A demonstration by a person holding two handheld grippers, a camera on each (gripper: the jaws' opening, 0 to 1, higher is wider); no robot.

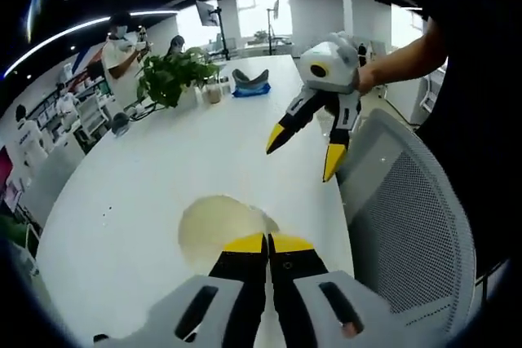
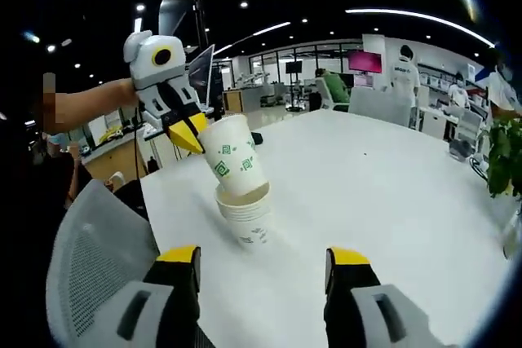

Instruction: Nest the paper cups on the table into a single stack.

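My left gripper is shut on the rim of a white paper cup, whose pale inside faces the camera. In the right gripper view the left gripper comes in from the left, holding that cup tilted with its base in the mouth of a short stack of paper cups standing on the white table. My right gripper stands open near the table's edge, short of the stack, with nothing between its jaws. From the left gripper view it hangs open above the table's right edge.
A grey mesh office chair stands against the table's near edge. At the table's far end are a potted plant and a blue object. People stand in the office behind.
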